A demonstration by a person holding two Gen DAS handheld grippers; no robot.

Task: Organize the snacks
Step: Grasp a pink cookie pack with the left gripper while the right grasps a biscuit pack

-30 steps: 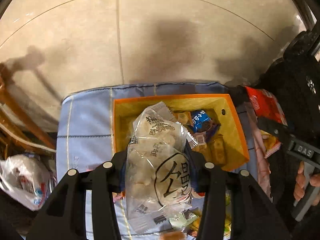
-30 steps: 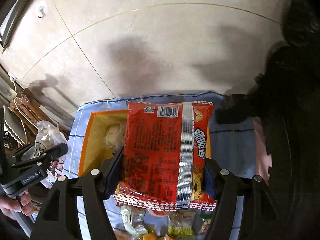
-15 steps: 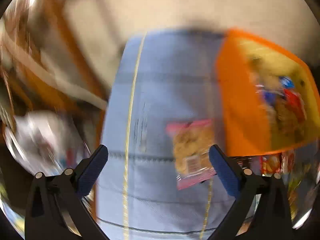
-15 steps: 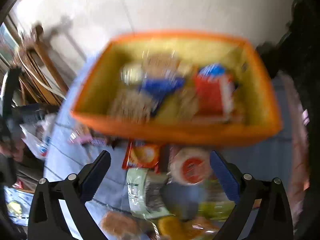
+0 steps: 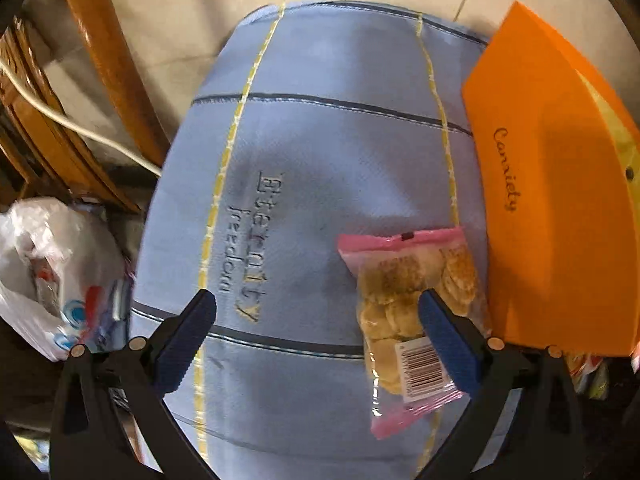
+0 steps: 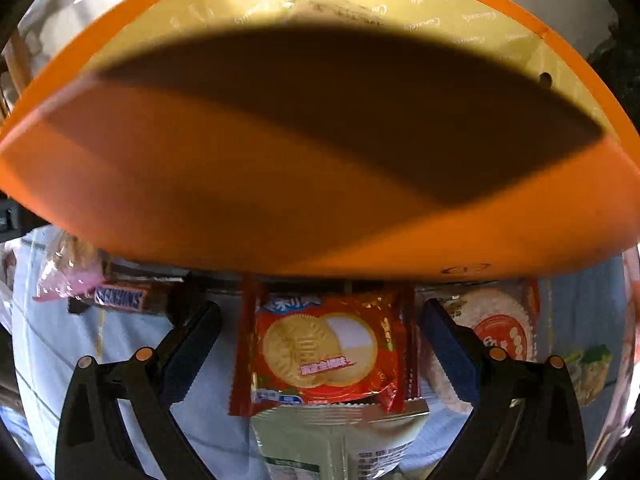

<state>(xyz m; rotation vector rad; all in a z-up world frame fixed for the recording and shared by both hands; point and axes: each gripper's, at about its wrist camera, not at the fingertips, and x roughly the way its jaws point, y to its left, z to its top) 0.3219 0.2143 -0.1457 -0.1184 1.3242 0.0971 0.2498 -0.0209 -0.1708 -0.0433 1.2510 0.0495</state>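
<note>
In the left wrist view my left gripper (image 5: 316, 320) is open and empty above the blue cloth (image 5: 304, 152). A pink biscuit packet (image 5: 404, 308) lies under its right finger, next to the orange box (image 5: 552, 216). In the right wrist view my right gripper (image 6: 320, 336) is open and empty, low over a red biscuit packet (image 6: 320, 352) that lies between its fingers. The orange box (image 6: 280, 200) fills the view just beyond. A pale green packet (image 6: 340, 436) overlaps the red packet's near edge.
A Snickers bar (image 6: 120, 298) and a pink packet (image 6: 68, 272) lie at left; a round rice-cracker packet (image 6: 500, 320) lies at right. A wooden chair (image 5: 100, 60), a white cable (image 5: 80, 128) and a white plastic bag (image 5: 44, 276) stand left of the cloth.
One second ago each gripper held a packet over the box. Both are now open and empty. Both have dropped low over packets on the cloth beside the box.
</note>
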